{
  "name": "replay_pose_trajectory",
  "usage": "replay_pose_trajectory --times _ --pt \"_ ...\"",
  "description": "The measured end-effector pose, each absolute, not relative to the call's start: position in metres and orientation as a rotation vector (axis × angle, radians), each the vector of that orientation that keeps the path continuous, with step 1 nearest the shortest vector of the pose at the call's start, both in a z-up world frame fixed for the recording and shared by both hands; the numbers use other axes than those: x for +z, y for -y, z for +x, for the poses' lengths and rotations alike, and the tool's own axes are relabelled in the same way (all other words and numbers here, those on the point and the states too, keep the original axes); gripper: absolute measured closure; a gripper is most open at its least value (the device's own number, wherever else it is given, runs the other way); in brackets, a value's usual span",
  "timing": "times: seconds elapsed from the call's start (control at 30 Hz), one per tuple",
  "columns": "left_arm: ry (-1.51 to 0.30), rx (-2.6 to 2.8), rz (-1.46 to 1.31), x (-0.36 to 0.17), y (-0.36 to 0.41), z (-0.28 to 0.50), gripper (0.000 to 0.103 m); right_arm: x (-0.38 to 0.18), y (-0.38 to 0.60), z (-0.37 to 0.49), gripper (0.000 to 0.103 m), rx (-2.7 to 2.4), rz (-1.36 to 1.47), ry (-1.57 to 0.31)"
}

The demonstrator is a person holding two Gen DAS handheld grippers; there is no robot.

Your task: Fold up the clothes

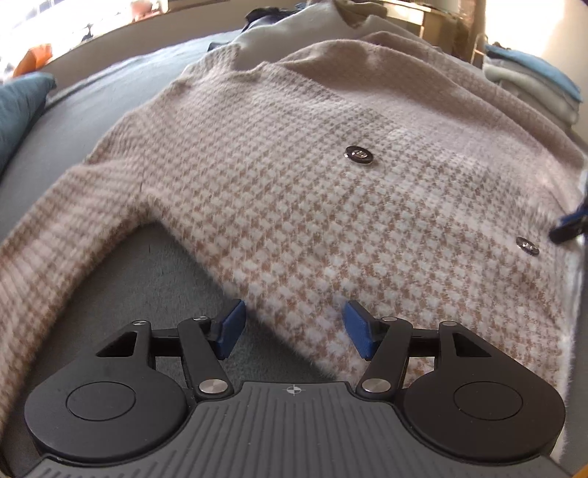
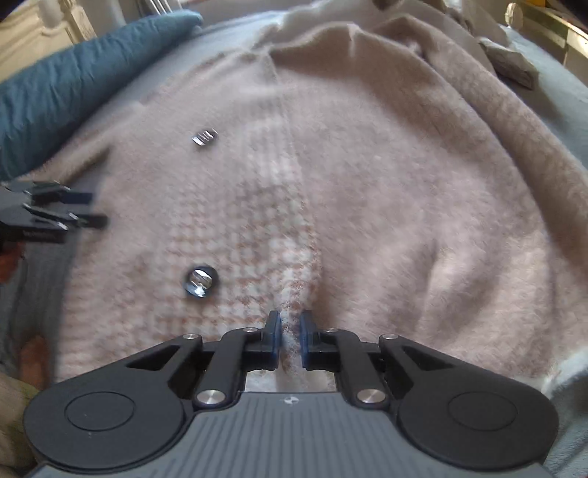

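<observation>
A fluffy pink-and-tan houndstooth cardigan (image 1: 294, 184) lies spread on the bed, with dark shiny buttons (image 1: 360, 153) on its front. My left gripper (image 1: 294, 327) is open over the cardigan's lower edge near the sleeve, with the fabric passing between its blue pads (image 1: 231, 327) untouched. In the right wrist view the cardigan (image 2: 404, 202) fills the frame. My right gripper (image 2: 290, 331) is shut on a raised ridge of the cardigan's front edge, beside a button (image 2: 200, 281). The left gripper (image 2: 97, 209) shows blurred at the left side. The right gripper's tip (image 1: 567, 224) shows at the right edge.
The bed has a grey cover (image 1: 147, 279). A teal pillow (image 2: 73, 84) lies along the cardigan's far side. A stack of folded clothes (image 1: 533, 84) stands at the right. A grey garment (image 1: 294, 33) lies beyond the collar. A hand (image 2: 33, 353) shows at the lower left.
</observation>
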State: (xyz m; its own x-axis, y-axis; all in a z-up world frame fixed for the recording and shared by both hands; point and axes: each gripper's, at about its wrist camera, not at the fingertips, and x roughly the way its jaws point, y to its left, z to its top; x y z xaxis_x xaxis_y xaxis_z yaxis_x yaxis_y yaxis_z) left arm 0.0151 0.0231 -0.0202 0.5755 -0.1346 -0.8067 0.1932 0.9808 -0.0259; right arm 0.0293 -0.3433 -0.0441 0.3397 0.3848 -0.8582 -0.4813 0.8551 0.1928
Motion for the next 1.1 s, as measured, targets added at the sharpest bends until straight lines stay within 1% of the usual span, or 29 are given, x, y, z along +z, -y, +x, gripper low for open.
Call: replay_pose_trajectory --times 0.1,0.13,0.17,0.2,0.23,0.3,0.37,0.47,0.5,0.53,0.63,0.73,0.97,1.07,1.1 --pt "-0.944 -0.192 0.021 -0.022 -0.029 0.013 0.043 -0.05 0.345 0.03 0.091 0.556 -0.096 -1.081" --pt "-0.944 -0.193 0.013 -0.022 -0.032 0.012 0.043 -0.048 0.348 0.031 0.085 0.535 -0.076 -1.089" --pt "-0.947 -0.191 0.004 -0.021 -0.035 0.01 0.043 -0.045 0.35 0.031 0.082 0.514 -0.055 -1.097" --pt "-0.952 -0.185 -0.011 -0.02 -0.039 0.008 0.043 -0.042 0.352 0.031 0.074 0.49 -0.035 -1.103" --pt "-0.957 -0.178 -0.034 -0.019 -0.044 0.006 0.043 -0.037 0.355 0.029 0.07 0.466 -0.015 -1.099" --pt "-0.965 -0.159 -0.09 -0.017 -0.054 0.001 0.043 -0.027 0.361 0.023 0.069 0.487 0.087 -1.093" --pt "-0.971 -0.137 -0.149 -0.016 -0.065 -0.003 0.043 -0.024 0.368 0.016 0.061 0.594 0.285 -1.134" --pt "-0.982 -0.106 -0.234 -0.019 -0.076 -0.006 0.043 -0.043 0.359 0.0 0.048 0.791 0.521 -1.25" --pt "-0.984 -0.099 -0.26 -0.02 -0.078 -0.006 0.043 -0.053 0.353 -0.005 0.037 0.841 0.581 -1.289" --pt "-0.984 -0.094 -0.278 -0.021 -0.079 -0.005 0.043 -0.066 0.347 -0.009 0.036 0.861 0.621 -1.331" --pt "-0.981 -0.088 -0.307 -0.022 -0.08 -0.004 0.043 -0.102 0.327 -0.018 0.036 0.858 0.684 -1.447" --pt "-0.984 -0.082 -0.335 -0.023 -0.082 -0.004 0.043 -0.126 0.32 -0.022 0.036 0.853 0.79 -1.47" --pt "-0.977 -0.071 -0.395 -0.025 -0.085 -0.006 0.043 -0.133 0.304 -0.03 0.037 0.906 0.83 -1.476" --pt "-0.968 -0.066 -0.414 -0.025 -0.086 -0.007 0.043 -0.14 0.292 -0.034 0.047 0.938 0.835 -1.519" --pt "-0.964 -0.064 -0.42 -0.025 -0.087 -0.007 0.043 -0.143 0.287 -0.036 0.053 0.94 0.825 -1.531"
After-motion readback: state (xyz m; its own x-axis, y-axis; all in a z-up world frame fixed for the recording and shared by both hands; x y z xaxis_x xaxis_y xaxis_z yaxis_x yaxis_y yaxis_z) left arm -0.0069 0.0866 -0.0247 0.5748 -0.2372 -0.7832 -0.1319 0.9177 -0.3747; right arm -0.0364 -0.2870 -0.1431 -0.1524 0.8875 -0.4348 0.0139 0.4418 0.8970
